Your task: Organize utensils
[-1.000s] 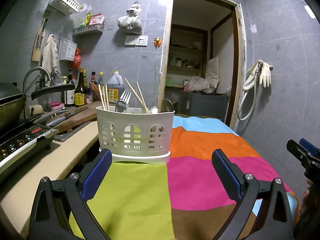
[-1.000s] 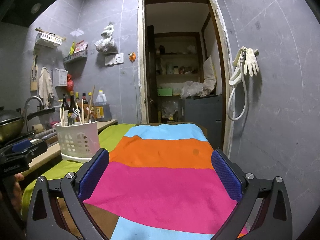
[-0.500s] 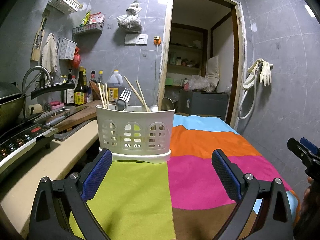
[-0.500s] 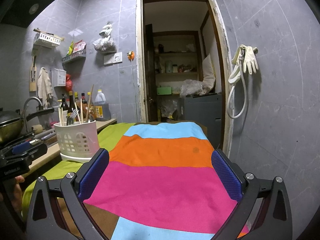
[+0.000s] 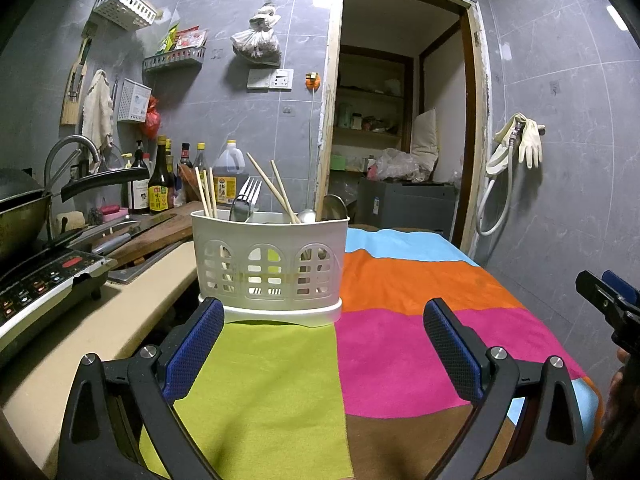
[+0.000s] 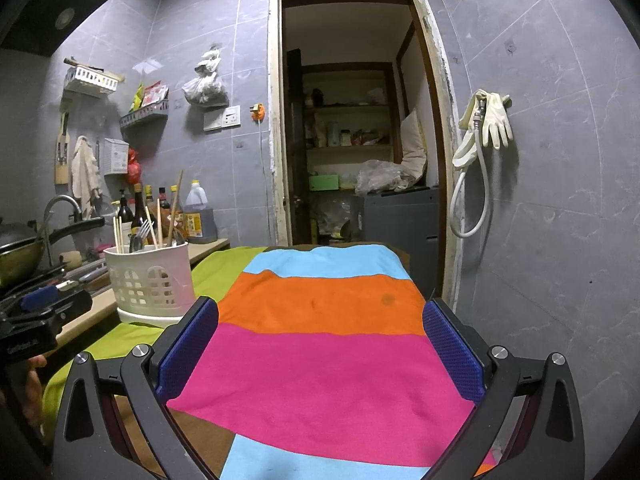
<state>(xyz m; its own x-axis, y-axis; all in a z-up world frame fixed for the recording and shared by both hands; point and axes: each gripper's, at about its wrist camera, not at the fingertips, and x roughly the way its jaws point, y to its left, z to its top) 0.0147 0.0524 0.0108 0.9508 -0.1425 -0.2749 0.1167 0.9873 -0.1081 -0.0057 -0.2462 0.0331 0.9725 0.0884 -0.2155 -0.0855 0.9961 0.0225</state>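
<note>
A white slotted utensil caddy (image 5: 269, 264) stands on the striped cloth (image 5: 400, 344), holding chopsticks (image 5: 272, 190), a fork (image 5: 250, 194) and spoons (image 5: 334, 206). My left gripper (image 5: 320, 344) is open and empty, just short of the caddy. My right gripper (image 6: 318, 344) is open and empty over the pink stripe of the cloth (image 6: 320, 376); the caddy (image 6: 150, 276) stands to its far left. The right gripper shows at the right edge of the left wrist view (image 5: 608, 296). The left gripper shows at the left edge of the right wrist view (image 6: 40, 308).
A beige counter (image 5: 100, 320) on the left carries an induction cooker (image 5: 40, 280), a wok (image 5: 20, 208), a cutting board with knives (image 5: 140, 232) and several bottles (image 5: 160, 184). A doorway (image 5: 400, 128) is behind. Rubber gloves and a hose (image 6: 486, 128) hang on the right wall.
The left gripper has crept slightly towards the caddy. The right gripper's view has shifted slightly. Both grippers stay open.
</note>
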